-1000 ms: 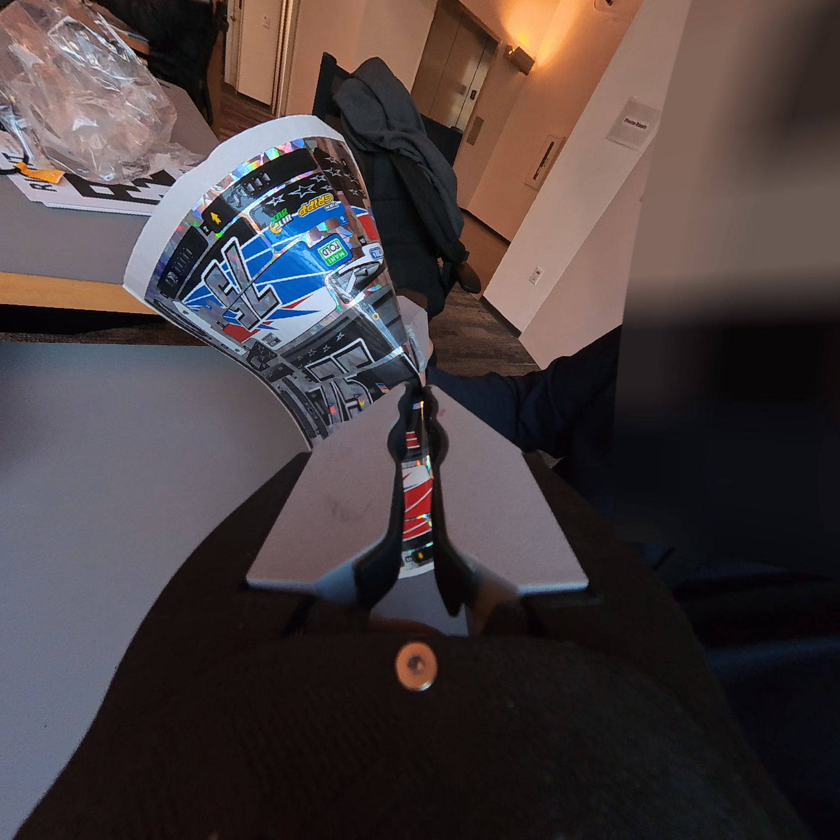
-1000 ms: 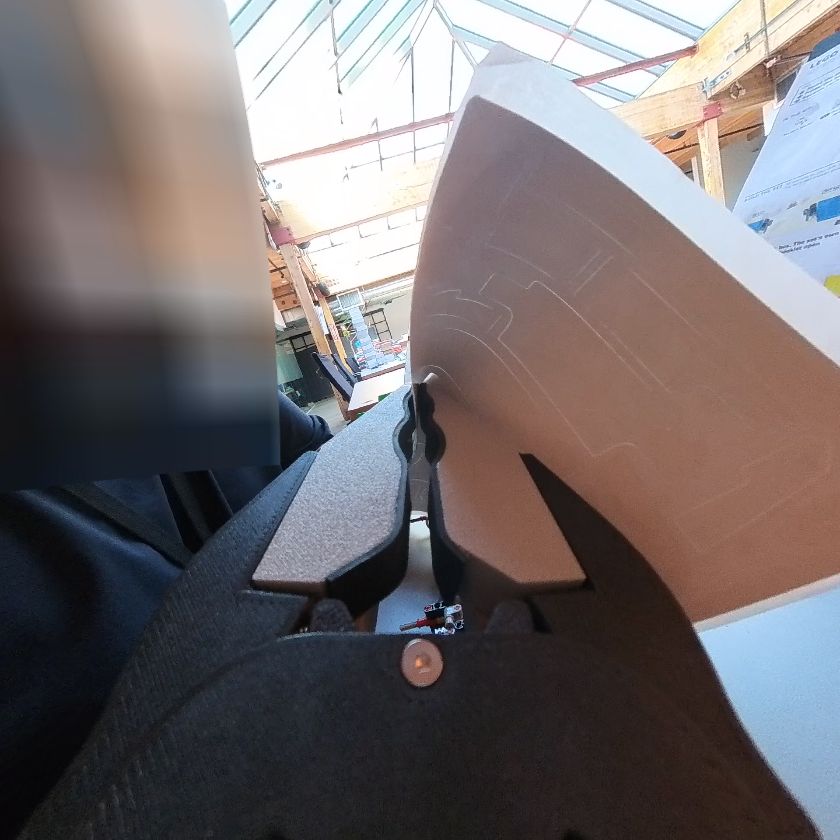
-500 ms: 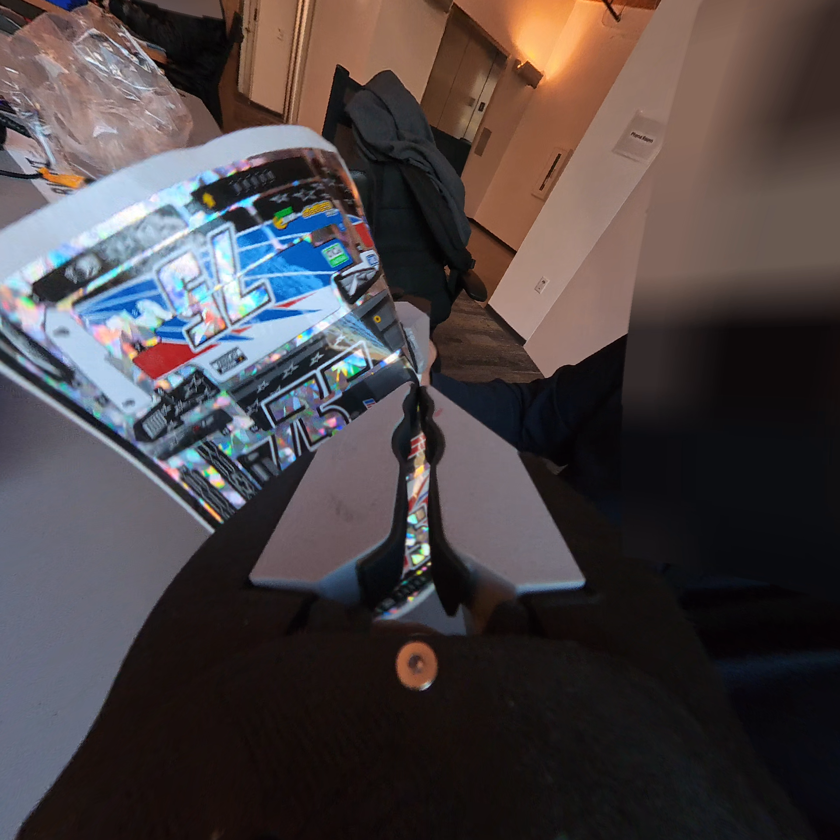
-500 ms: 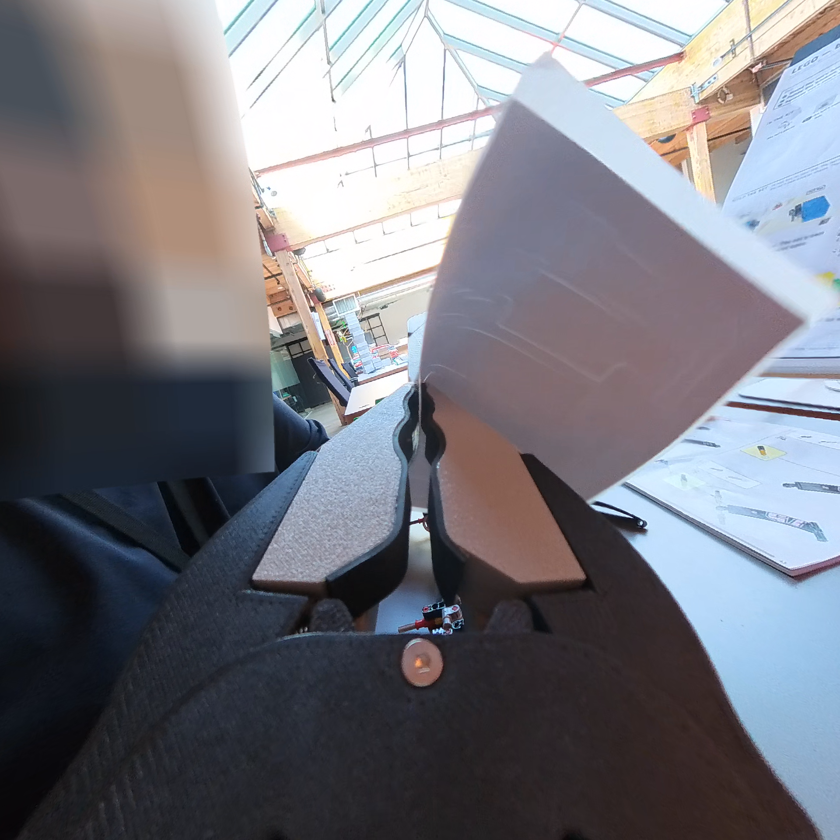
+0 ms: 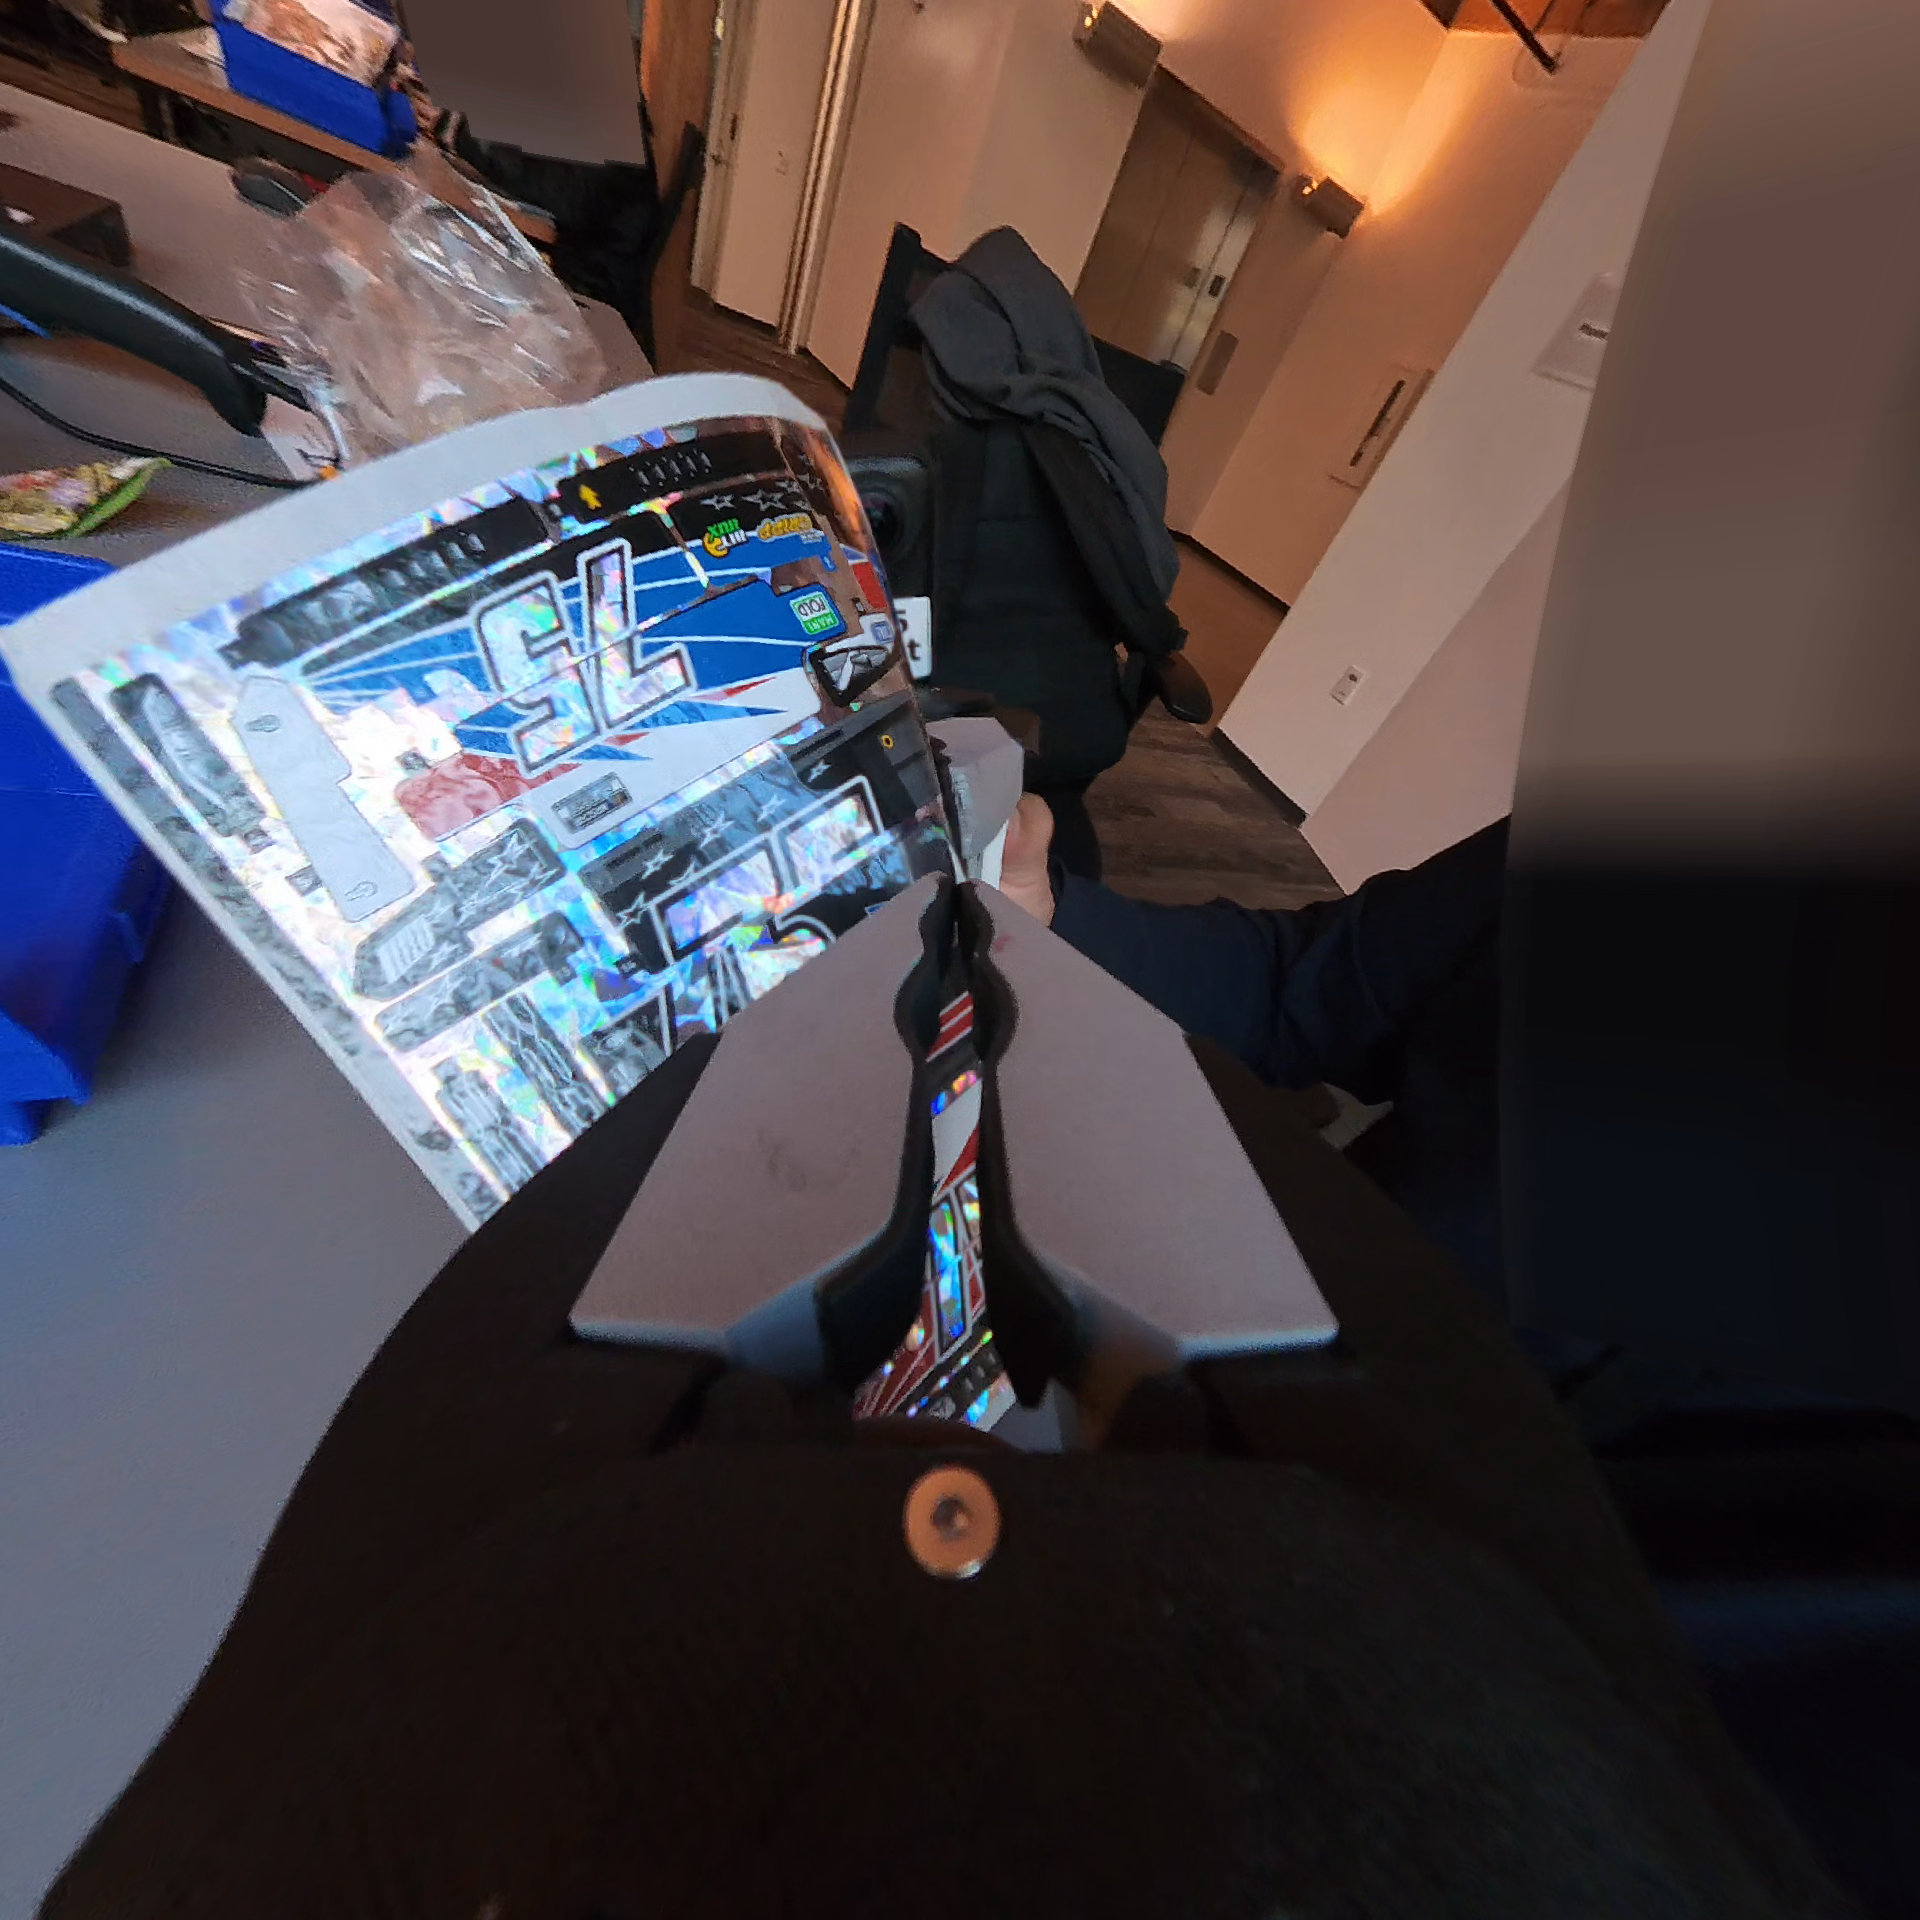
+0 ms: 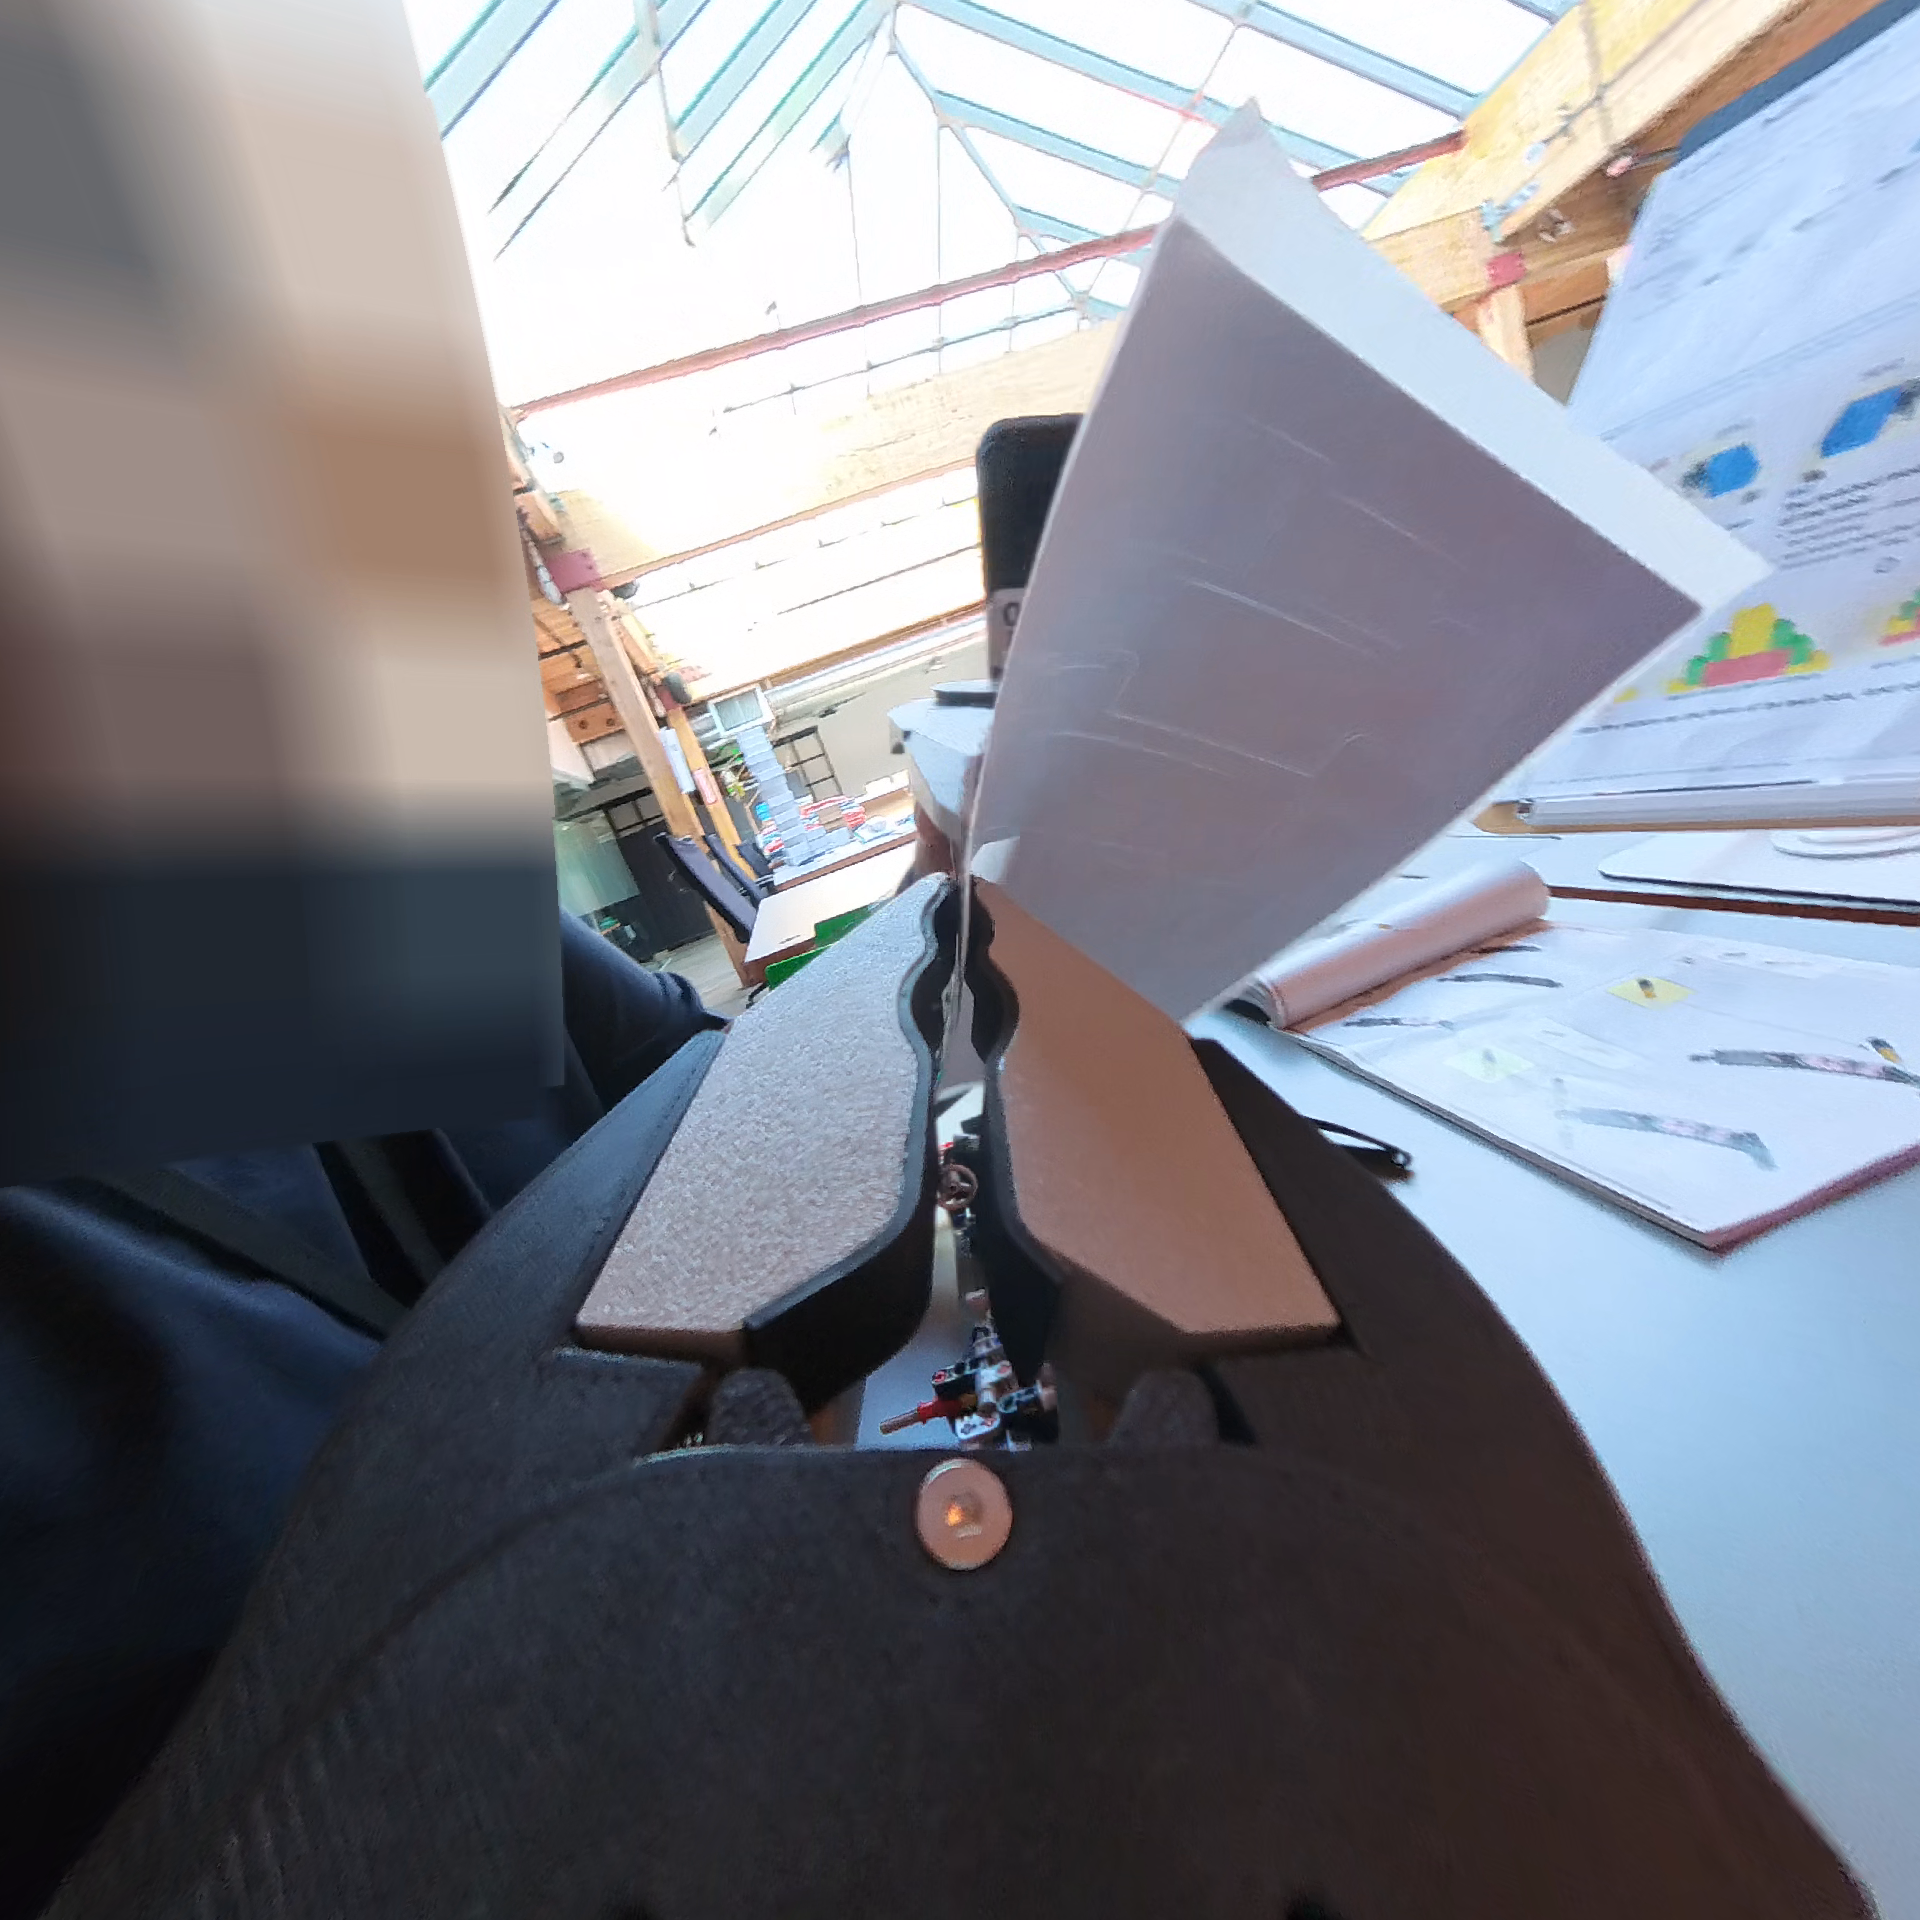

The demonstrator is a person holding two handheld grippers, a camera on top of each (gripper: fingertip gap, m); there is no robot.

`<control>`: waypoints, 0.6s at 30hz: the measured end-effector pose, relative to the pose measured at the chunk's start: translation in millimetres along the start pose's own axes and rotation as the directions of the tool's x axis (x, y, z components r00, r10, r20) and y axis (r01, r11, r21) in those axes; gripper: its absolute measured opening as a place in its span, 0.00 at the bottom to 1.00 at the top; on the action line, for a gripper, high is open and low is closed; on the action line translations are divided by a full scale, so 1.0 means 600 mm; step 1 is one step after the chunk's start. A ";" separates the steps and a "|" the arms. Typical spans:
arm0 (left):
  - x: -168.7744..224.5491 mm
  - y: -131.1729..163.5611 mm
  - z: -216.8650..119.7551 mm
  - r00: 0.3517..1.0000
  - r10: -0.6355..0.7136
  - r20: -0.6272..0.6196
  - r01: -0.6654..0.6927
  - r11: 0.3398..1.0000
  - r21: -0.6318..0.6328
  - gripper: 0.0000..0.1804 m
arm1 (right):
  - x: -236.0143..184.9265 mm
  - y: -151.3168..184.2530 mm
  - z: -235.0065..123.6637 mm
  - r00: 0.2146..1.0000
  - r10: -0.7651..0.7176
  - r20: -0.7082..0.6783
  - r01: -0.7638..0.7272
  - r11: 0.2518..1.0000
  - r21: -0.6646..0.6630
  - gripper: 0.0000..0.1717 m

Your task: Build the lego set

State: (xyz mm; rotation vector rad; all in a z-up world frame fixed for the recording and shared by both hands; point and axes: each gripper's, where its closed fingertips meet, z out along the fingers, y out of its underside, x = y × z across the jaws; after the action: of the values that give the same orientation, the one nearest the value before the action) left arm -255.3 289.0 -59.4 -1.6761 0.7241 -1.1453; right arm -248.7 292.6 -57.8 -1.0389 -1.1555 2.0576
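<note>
1. The left gripper (image 5: 958, 904) has its jaws pressed together on a holographic sticker sheet (image 5: 540, 790); the sheet's edge runs down between the two fingers, and red, white and glittering print shows through the slot between them.
2. The sheet is held in the air above a grey table (image 5: 187, 1299), curving away to the left with its printed face towards the left wrist camera (its lower corner is hidden behind the gripper's black body).
3. The right gripper (image 6: 961, 914) also pinches the same sheet; from its side only the plain white back (image 6: 1299, 665) shows, with faint cut outlines.
4. Beyond the sheet's edge, in the left wrist view, part of the other gripper (image 5: 987, 779) and a hand (image 5: 1029, 852) peek out, mostly hidden.
5. A blue bin (image 5: 62, 831) is cut off at the left edge, and crumpled clear plastic (image 5: 416, 301) lies farther back.
6. An open instruction booklet (image 6: 1662, 1049) lies on the table to the right, its print blurred.
7. A dark jacket (image 5: 1039, 416) hangs over a chair behind.
</note>
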 end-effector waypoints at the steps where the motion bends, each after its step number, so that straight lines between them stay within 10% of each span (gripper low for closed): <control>1: -0.004 -0.004 -0.005 1.000 -0.001 0.011 0.001 1.000 0.012 0.00 | 0.003 -0.001 -0.001 1.000 0.009 -0.009 -0.009 1.000 0.004 0.00; 18: -0.051 -0.081 -0.162 0.960 0.014 0.279 -0.077 0.974 0.215 0.00 | 0.156 0.026 -0.115 0.904 0.251 -0.347 -0.257 0.966 0.027 0.00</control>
State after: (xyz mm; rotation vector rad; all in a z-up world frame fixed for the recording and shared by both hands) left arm -358.3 297.0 -14.3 -1.5773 0.4376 -0.8997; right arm -243.9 387.0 -127.1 -1.5621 -0.8958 1.9434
